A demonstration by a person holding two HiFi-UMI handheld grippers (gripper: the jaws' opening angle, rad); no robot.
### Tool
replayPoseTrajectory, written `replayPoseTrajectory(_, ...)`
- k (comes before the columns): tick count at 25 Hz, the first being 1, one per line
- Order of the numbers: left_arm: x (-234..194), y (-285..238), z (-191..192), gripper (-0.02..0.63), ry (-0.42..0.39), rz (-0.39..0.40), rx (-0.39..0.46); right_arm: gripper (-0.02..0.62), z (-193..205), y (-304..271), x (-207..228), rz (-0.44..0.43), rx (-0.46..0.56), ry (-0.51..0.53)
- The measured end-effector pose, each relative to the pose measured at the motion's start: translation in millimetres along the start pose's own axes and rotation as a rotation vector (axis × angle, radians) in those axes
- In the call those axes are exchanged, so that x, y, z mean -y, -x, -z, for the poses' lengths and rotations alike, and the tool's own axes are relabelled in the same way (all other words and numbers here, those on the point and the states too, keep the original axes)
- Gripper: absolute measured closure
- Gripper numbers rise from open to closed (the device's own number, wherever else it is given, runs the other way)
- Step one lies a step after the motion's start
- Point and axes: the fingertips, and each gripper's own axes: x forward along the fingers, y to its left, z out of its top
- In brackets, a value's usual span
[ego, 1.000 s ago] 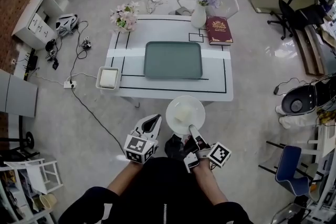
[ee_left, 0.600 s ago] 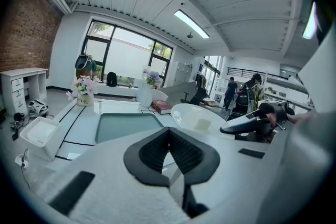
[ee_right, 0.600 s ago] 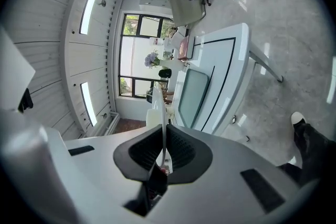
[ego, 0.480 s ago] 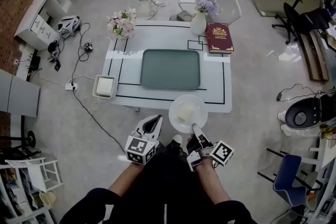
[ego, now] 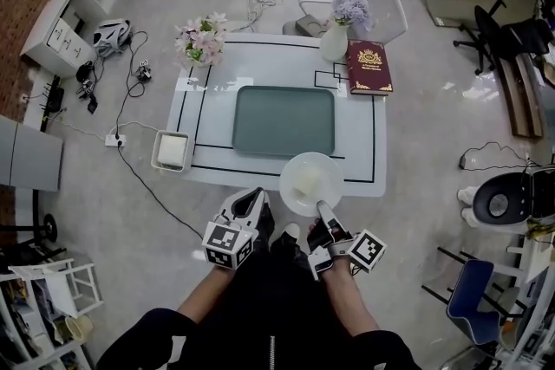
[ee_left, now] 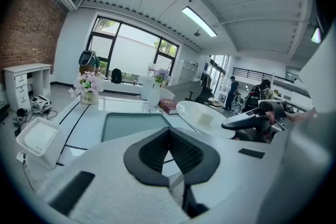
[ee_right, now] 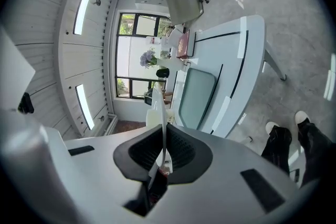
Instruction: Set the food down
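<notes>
Right gripper (ee_right: 164,153) has its jaws pinched on the rim of the white plate (ego: 323,169). The plate's got a pale block of food (ego: 305,184) on it and hangs over the table's (ego: 355,143) near edge, just short of the green tray (ego: 284,120). Left gripper (ee_left: 169,152) is closed up on nothing, just left of the plate.

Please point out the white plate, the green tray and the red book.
white plate (ego: 330,176): head view, bare right part inside the rim.
green tray (ego: 284,119): head view, bare middle.
red book (ego: 369,67): head view, middle of the cover.
</notes>
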Motion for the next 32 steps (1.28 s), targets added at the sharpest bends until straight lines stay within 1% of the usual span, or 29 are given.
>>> replayPoseTrajectory(5,-23.6,-26.3,-26.4,0.6,-0.028,0.032,-0.001,0.575,-12.4,-27.6,-7.6,0.013,0.03,0.0)
replayPoseTrajectory(12,-58.9,-59.2,-51.2,0.6,-0.018,0.078,0.027,0.575,-25.3,-70.8,-29.0,0.007,0.068,0.014)
replayPoseTrajectory(18,-87.2,-83.1,-72.3,0.6,-0.036,0.134,0.032,0.575,-33.9,-105.9,-43.0,0.011,0.113,0.032)
replayPoseTrajectory(25,-116.5,-99.5,-78.4,0.6,-0.07,0.186,0.018,0.575,-22.7,-136.5,-39.5,0.029,0.155,0.008)
replayPoseTrajectory(32,-133.8,-98.7,-74.3,0.601,-0.025,0.19,0.014,0.575,-15.6,-145.0,-41.3,0.059,0.159,0.021)
